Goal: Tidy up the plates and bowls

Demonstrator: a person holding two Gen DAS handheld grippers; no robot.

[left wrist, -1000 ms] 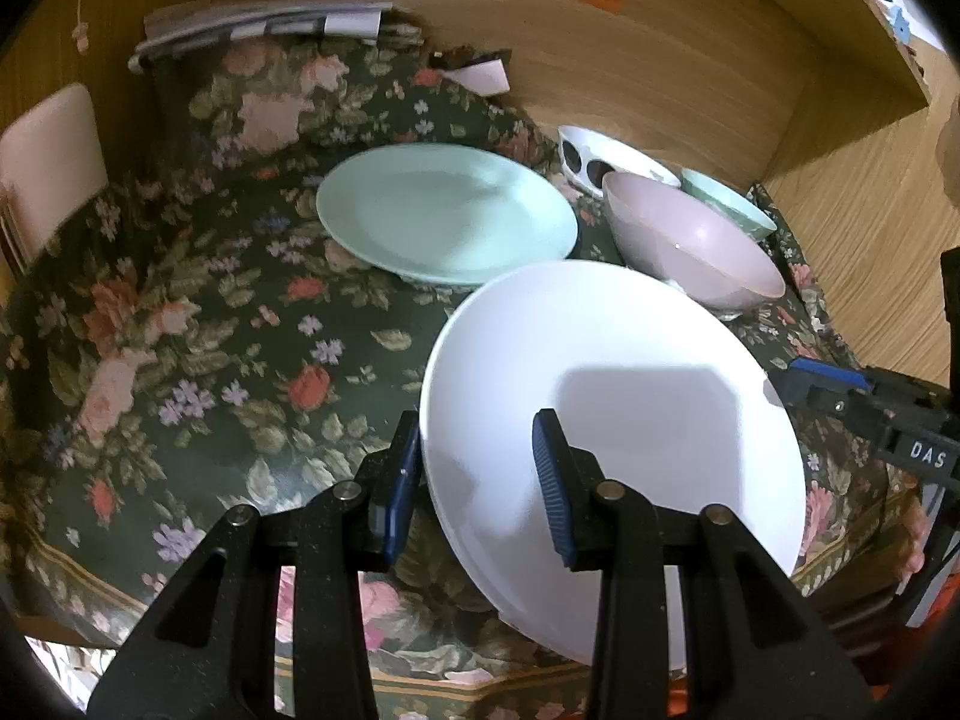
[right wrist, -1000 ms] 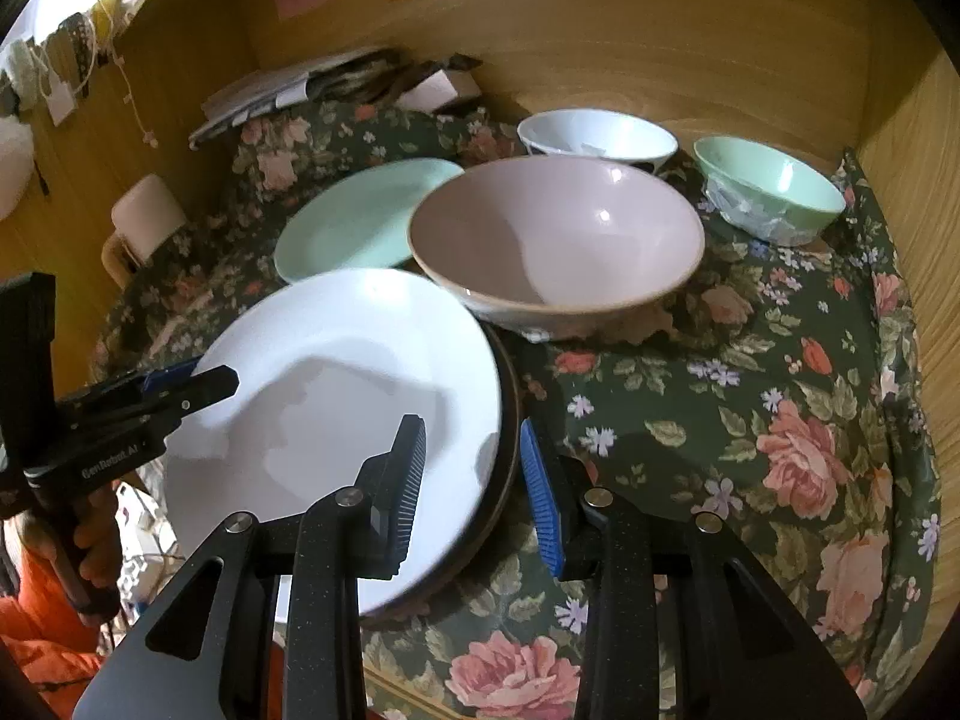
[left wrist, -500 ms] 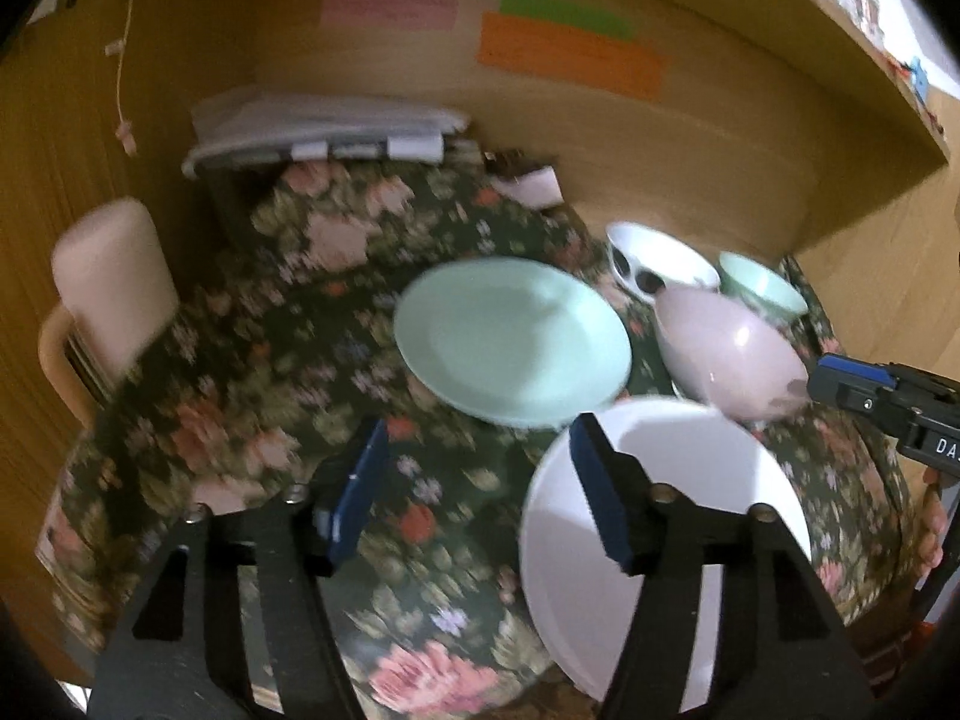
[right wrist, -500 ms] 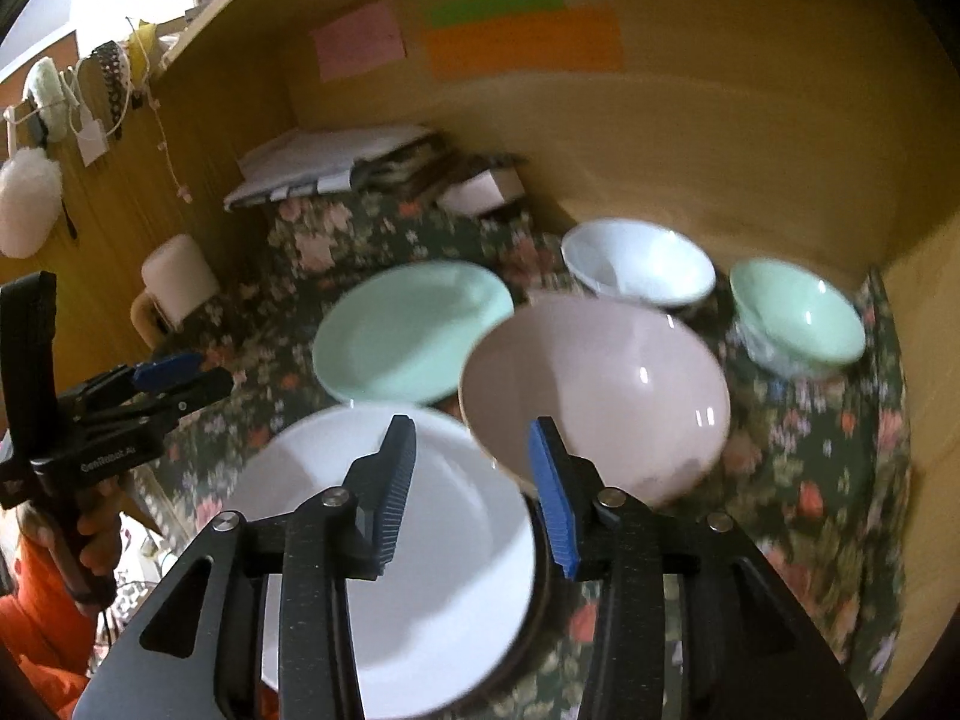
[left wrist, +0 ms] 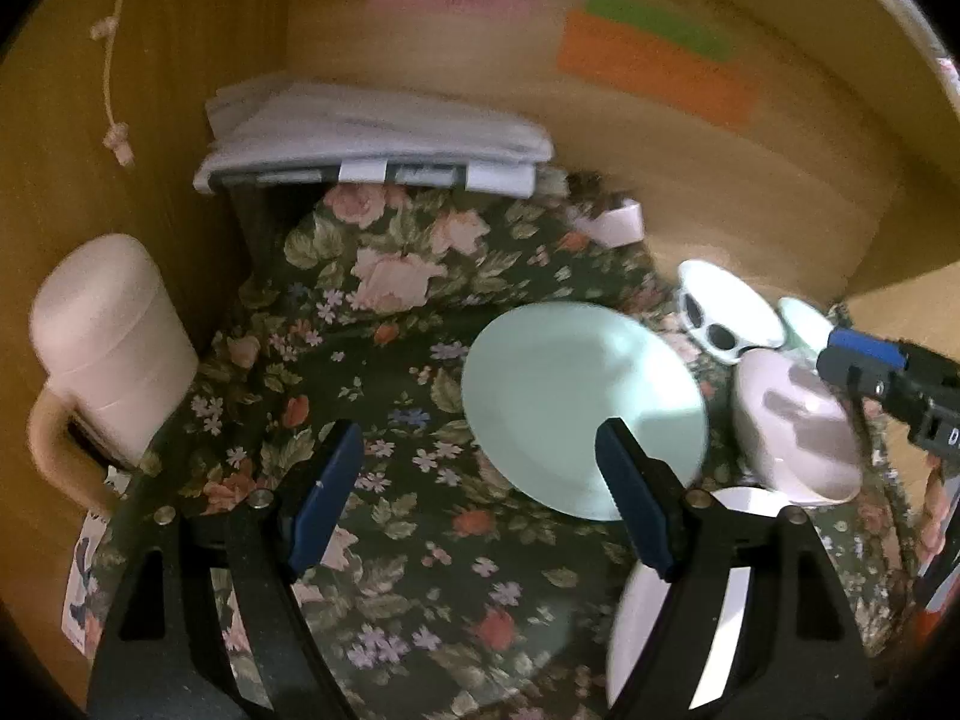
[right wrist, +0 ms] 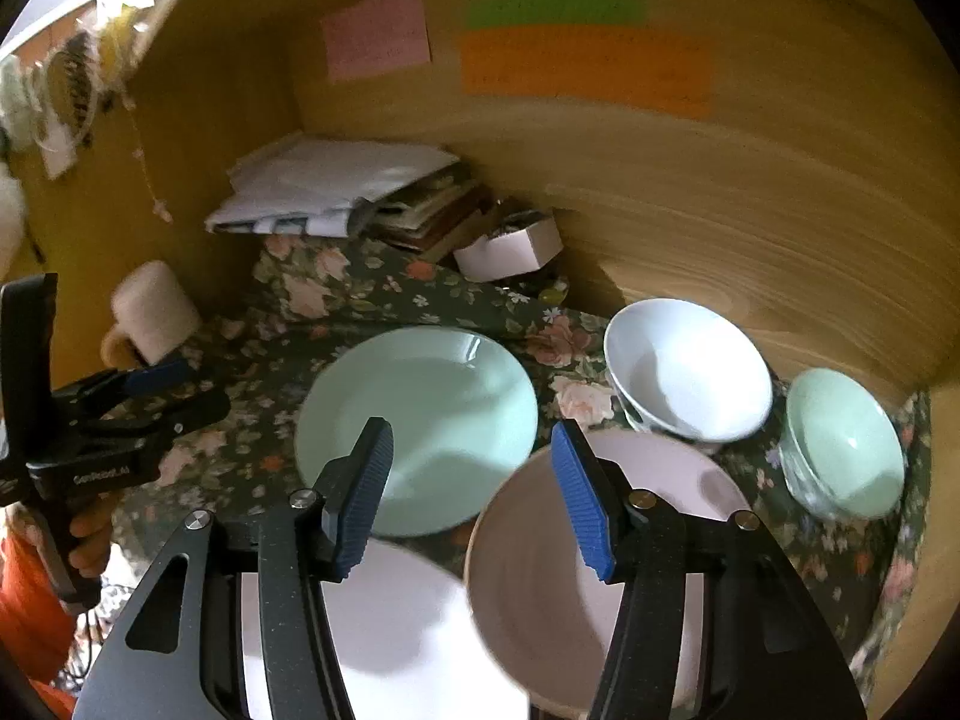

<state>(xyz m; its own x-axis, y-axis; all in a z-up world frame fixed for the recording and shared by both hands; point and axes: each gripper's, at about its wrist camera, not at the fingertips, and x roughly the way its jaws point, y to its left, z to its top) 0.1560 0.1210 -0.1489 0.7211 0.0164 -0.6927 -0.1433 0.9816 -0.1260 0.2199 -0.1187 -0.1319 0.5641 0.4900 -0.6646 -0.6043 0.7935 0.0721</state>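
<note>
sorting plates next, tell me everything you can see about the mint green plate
The mint green plate is round, shallow and glossy, glazed ceramic by its look, with a slightly raised rim and nothing on it. It lies flat on the floral tablecloth, left of the white bowl and behind the white plate. The pink bowl overlaps its right edge in view; contact cannot be told. Neither gripper holds it.

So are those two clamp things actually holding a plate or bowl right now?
No. Both the left gripper and the right gripper are open and empty, above the dishes.
</note>
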